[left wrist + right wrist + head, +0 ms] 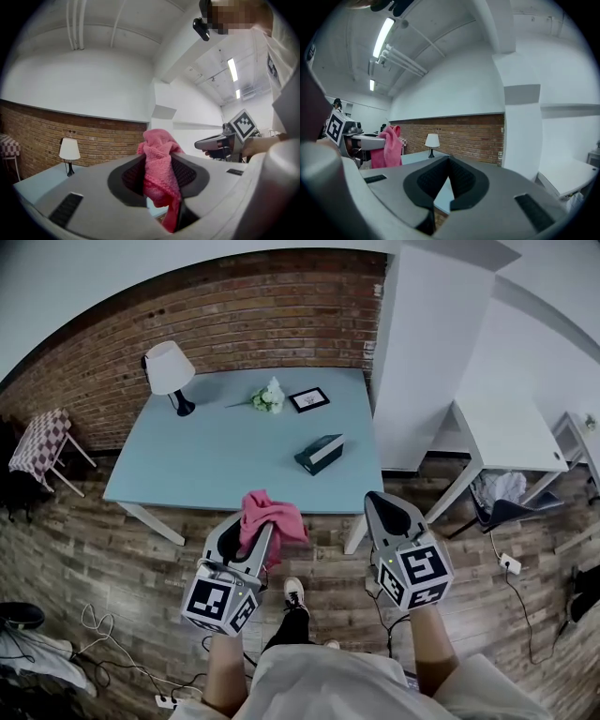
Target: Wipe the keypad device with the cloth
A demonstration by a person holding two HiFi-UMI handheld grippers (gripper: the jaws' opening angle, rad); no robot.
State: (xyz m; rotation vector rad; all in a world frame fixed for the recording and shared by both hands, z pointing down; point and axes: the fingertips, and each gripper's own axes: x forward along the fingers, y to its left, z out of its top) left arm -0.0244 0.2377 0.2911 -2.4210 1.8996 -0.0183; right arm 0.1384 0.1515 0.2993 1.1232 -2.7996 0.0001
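Observation:
A pink cloth (273, 511) hangs bunched between the jaws of my left gripper (264, 532), which is shut on it just short of the blue table's (216, 460) near edge. In the left gripper view the cloth (158, 168) fills the gap of the left gripper (159, 182) and droops below it. A dark boxy device (319, 454) lies on the table's right part, well ahead of both grippers. My right gripper (379, 500) is held level beside the left one, shut and empty. Its jaws (448, 180) meet with nothing between them.
On the table stand a white lamp (170, 372), a small bunch of flowers (269, 397) and a small framed picture (308, 399). A white pillar (422, 352) and a white desk (506, 432) are at the right. A checkered stool (37, 442) is far left. Cables (103, 652) lie on the wooden floor.

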